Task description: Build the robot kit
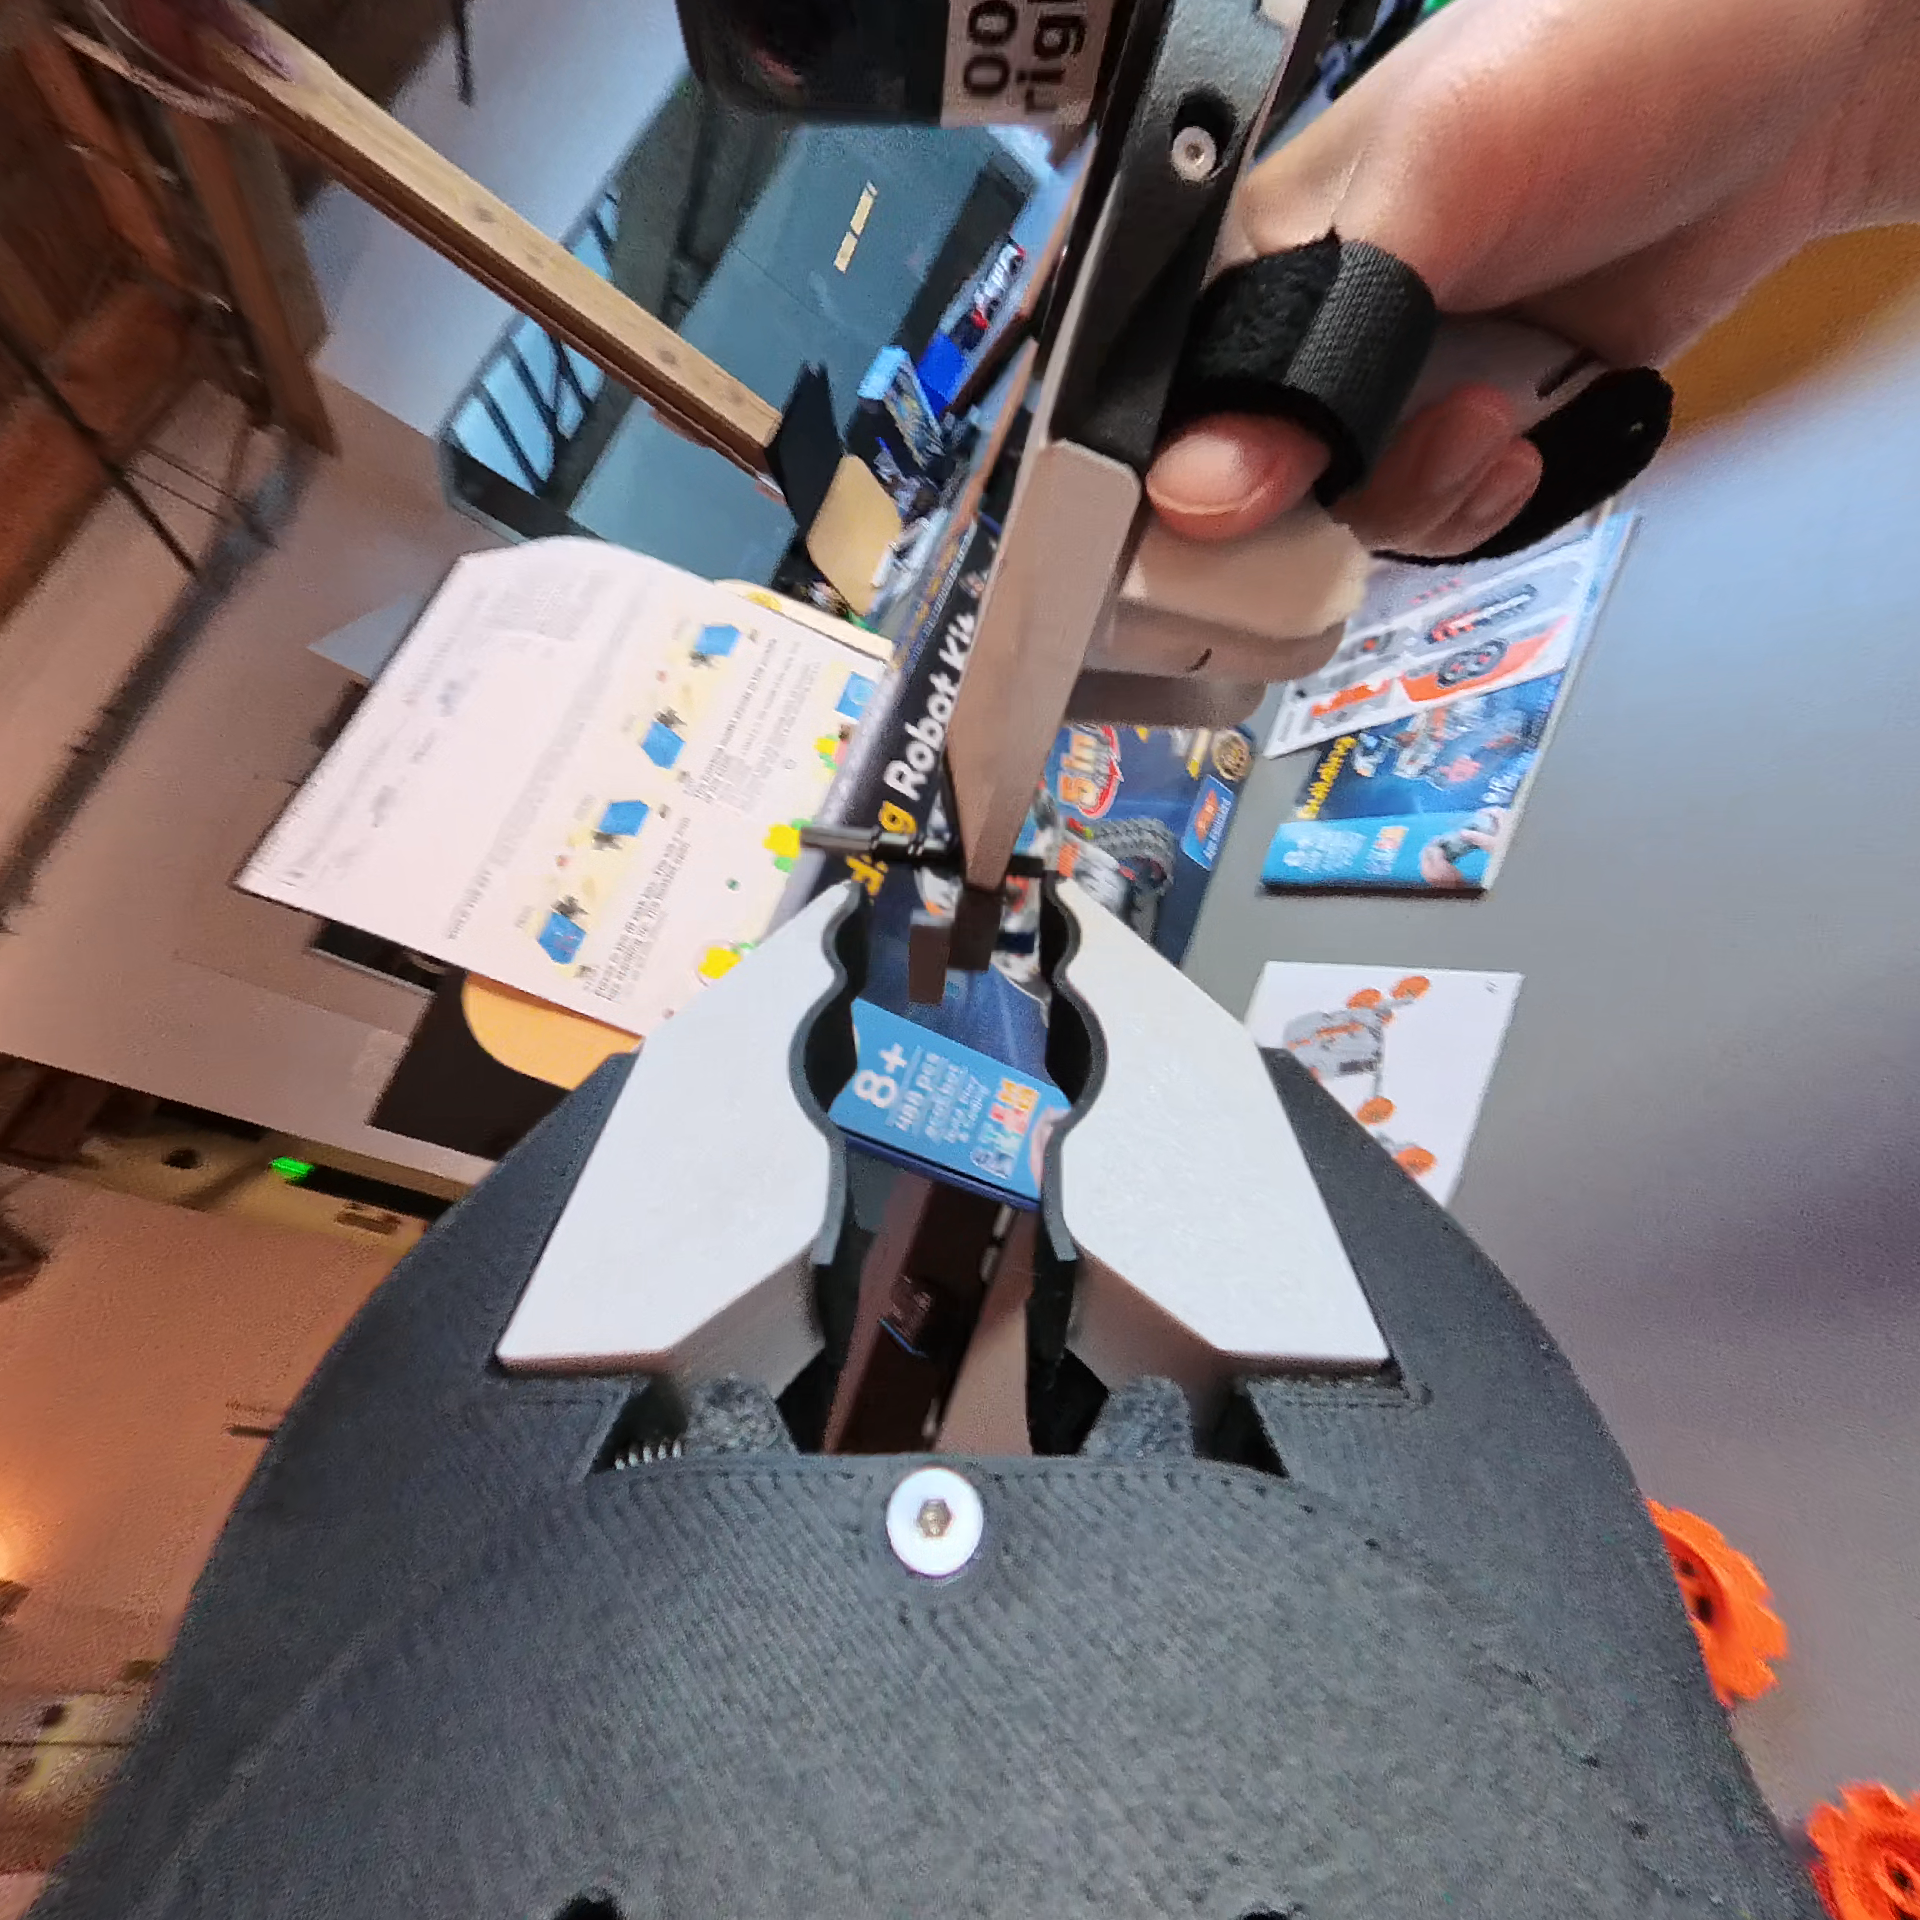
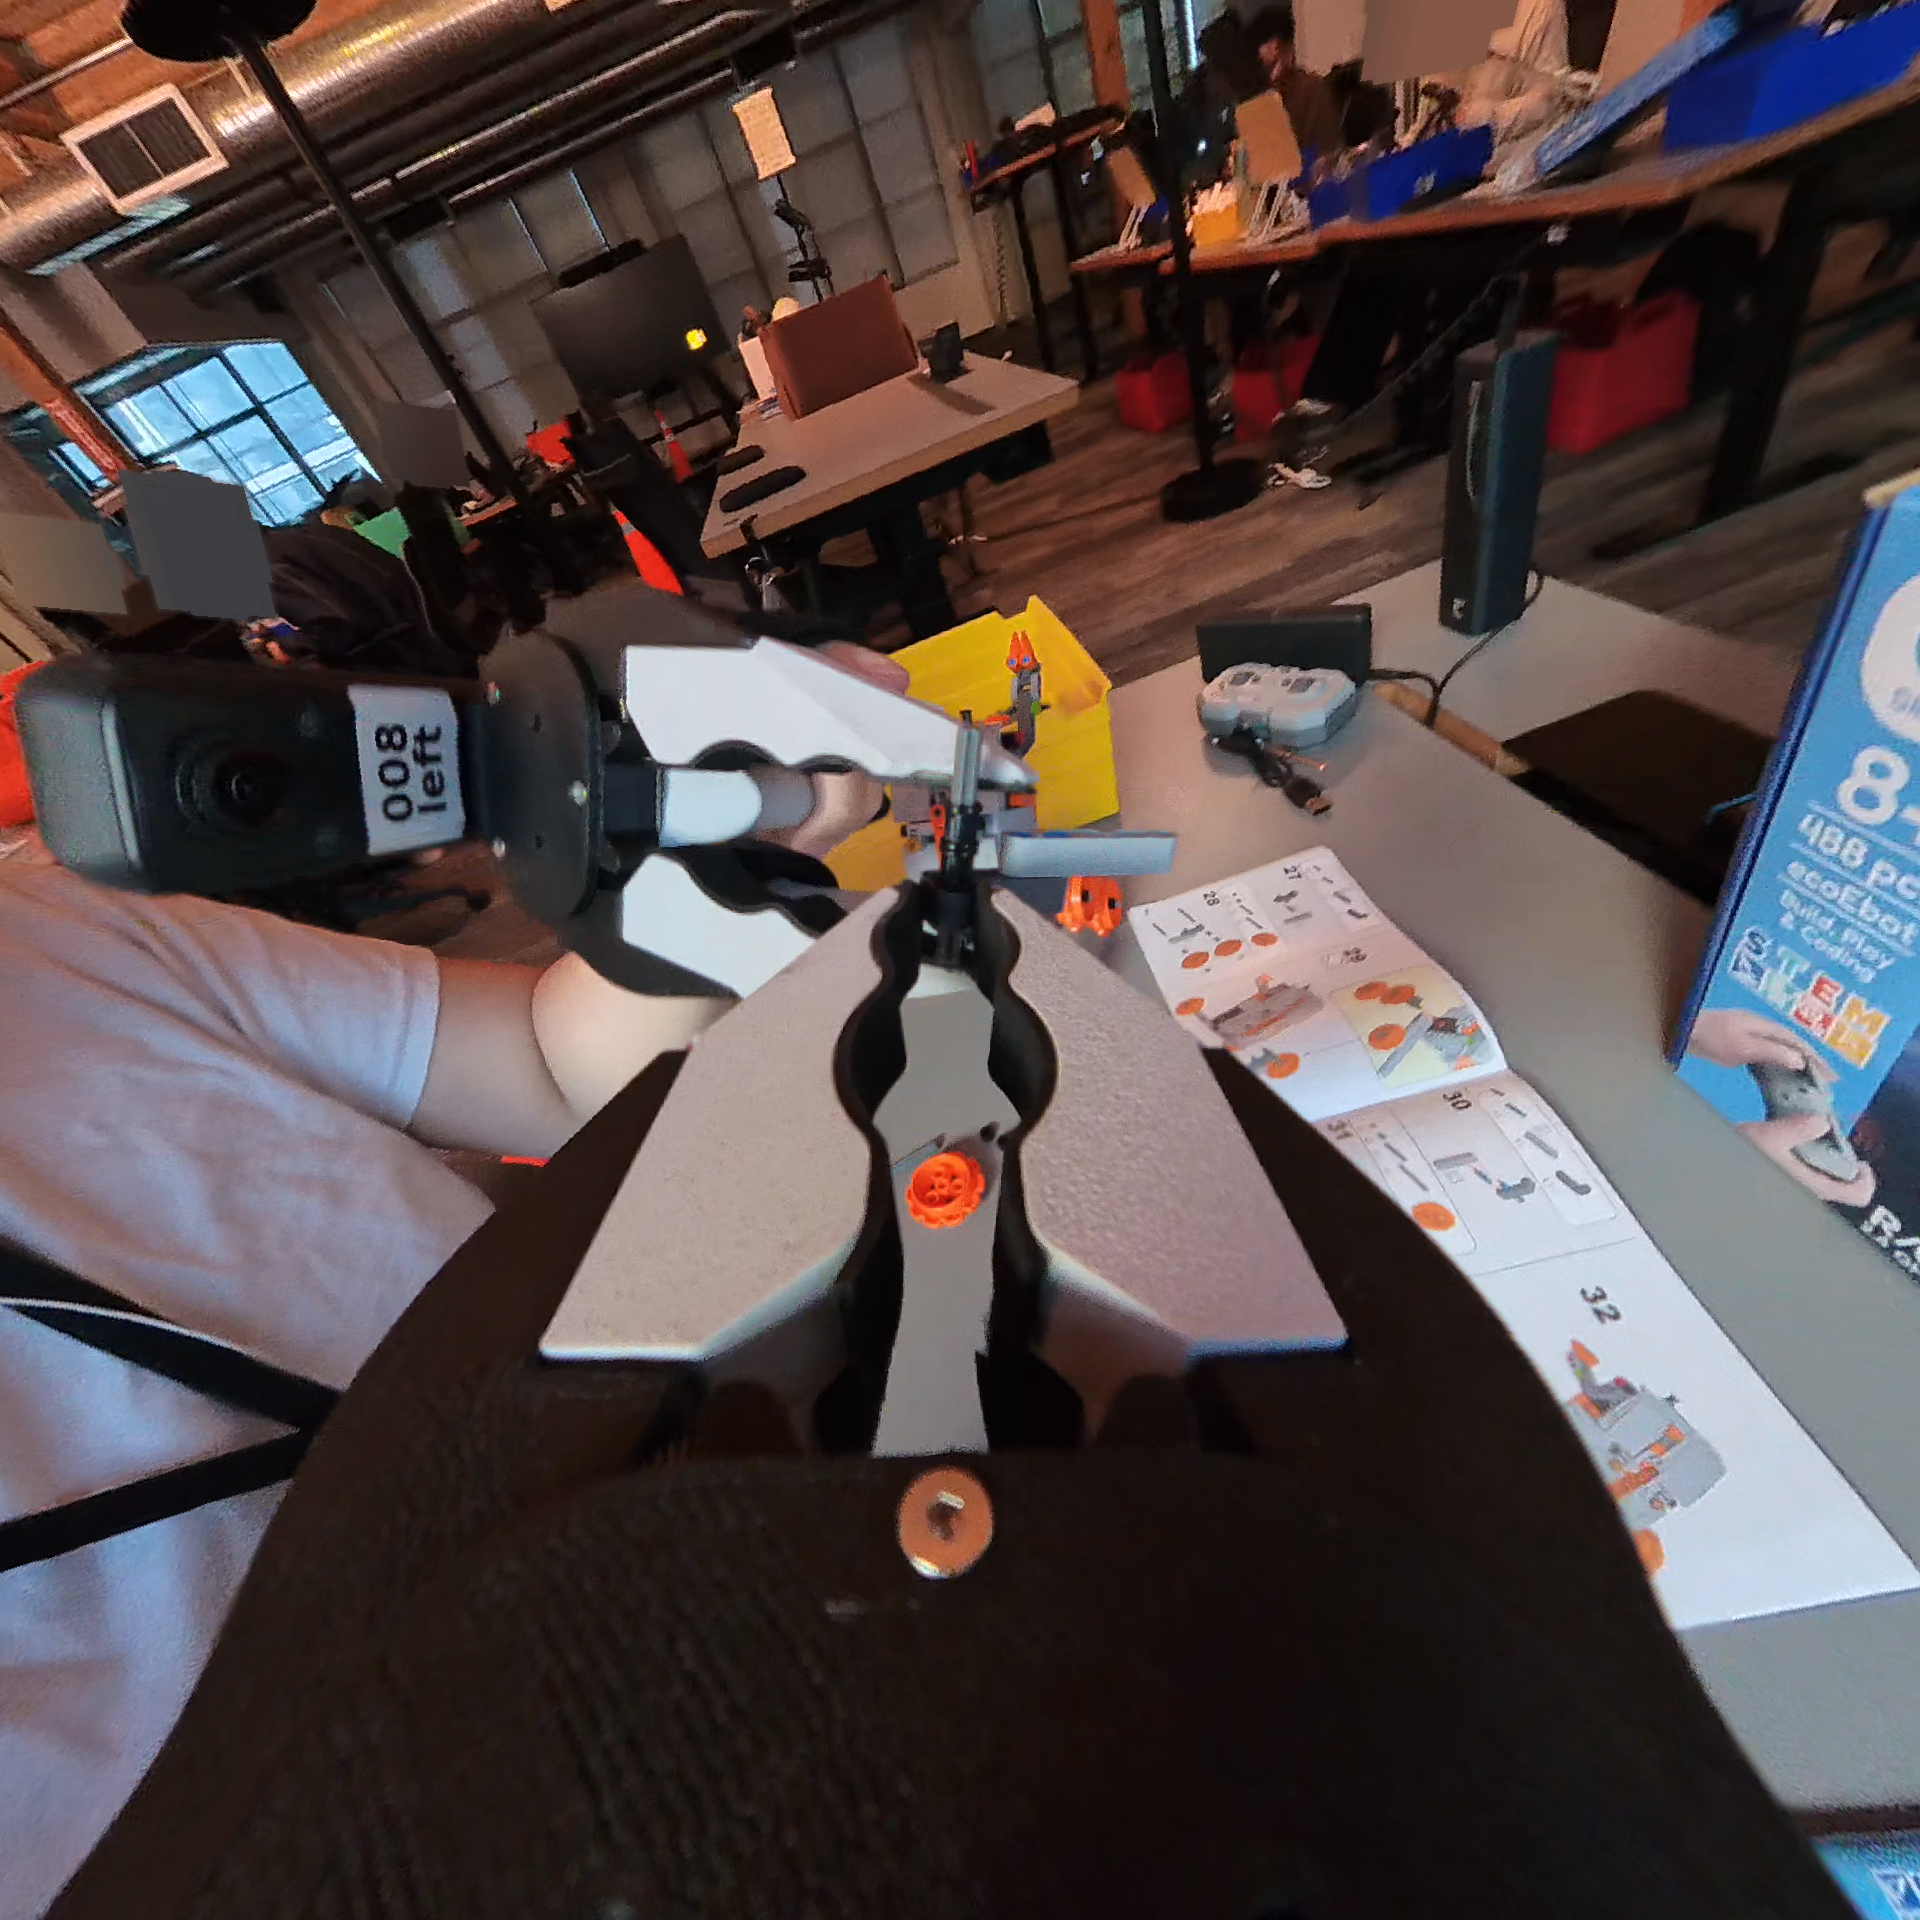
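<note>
While the right gripper (image 2: 948, 914) pinches a thin black rod (image 2: 961, 831) at its nearly closed tips, mid-frame, an orange gear (image 2: 942, 1192) lies on the grey table (image 2: 1455, 831) below. Just beyond, the left gripper (image 2: 1023, 821) meets that rod; whether it grips I cannot tell. A yellow bin (image 2: 1049, 686) sits behind.

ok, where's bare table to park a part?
Bare grey table between remote controller and instruction booklet; also the strip nearer than the booklet. Crowded: yellow bin, orange gear, left gripper and right gripper meeting on the grey model.
</note>
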### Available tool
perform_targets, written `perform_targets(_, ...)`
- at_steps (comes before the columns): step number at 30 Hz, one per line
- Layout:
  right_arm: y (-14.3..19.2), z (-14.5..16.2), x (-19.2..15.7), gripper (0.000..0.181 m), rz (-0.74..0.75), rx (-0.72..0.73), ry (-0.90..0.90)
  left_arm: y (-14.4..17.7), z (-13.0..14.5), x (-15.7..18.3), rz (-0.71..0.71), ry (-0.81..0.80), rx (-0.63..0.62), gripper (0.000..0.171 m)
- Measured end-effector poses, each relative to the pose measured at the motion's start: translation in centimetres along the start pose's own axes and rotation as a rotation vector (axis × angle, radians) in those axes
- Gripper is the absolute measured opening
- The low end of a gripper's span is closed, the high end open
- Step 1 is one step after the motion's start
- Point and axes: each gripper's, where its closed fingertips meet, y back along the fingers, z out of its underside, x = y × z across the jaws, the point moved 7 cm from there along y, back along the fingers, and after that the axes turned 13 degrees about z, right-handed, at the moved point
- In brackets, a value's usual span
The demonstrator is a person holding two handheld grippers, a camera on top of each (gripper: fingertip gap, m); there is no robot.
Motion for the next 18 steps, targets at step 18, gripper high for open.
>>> perform_targets(18,-1.3,5.3,0.8,0.009,0.064,-0.457,0.250,1.9,4.6,0.6,0.620,0.452,0.132,0.007)
